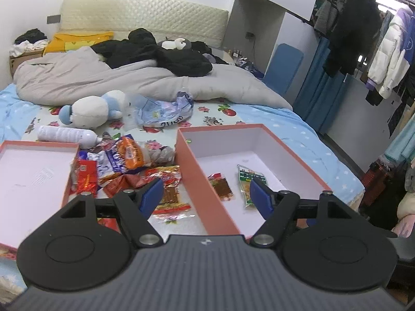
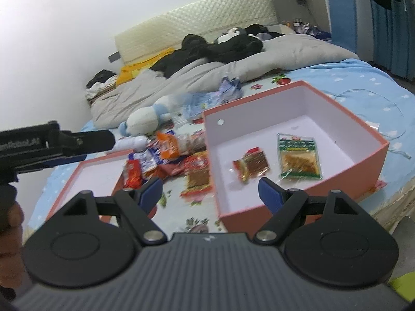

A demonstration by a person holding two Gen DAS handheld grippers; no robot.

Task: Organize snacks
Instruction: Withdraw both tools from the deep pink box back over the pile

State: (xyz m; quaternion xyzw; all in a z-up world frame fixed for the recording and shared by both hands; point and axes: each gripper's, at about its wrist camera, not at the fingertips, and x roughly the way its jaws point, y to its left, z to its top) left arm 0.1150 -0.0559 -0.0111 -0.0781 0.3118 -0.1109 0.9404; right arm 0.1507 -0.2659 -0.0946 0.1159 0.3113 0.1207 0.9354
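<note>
A pink box [image 1: 193, 160] with a white inside sits on the bed and holds a red-brown snack packet [image 1: 221, 186] and a green packet [image 1: 249, 178]. My left gripper [image 1: 206, 197] hovers open and empty over the box's near left wall. A pile of loose snack packets [image 1: 124, 163] lies between the box and a shallow pink lid [image 1: 64, 181]. In the right wrist view, my right gripper [image 2: 210, 191] is open and empty above the box [image 2: 371, 160], near the red-brown packet [image 2: 250, 164] and green packet [image 2: 298, 156]. The snack pile [image 2: 168, 153] and lid [image 2: 77, 171] lie to its left.
A white-blue plush toy [image 1: 88, 110], a white bottle [image 1: 64, 134] and a crumpled plastic bag [image 1: 166, 110] lie behind the snacks. A grey duvet [image 1: 103, 77] with black clothes covers the far bed. A clothes rack [image 1: 376, 39] stands right. The left gripper's body [image 2: 52, 145] and a hand [image 2: 10, 217] show at the left edge.
</note>
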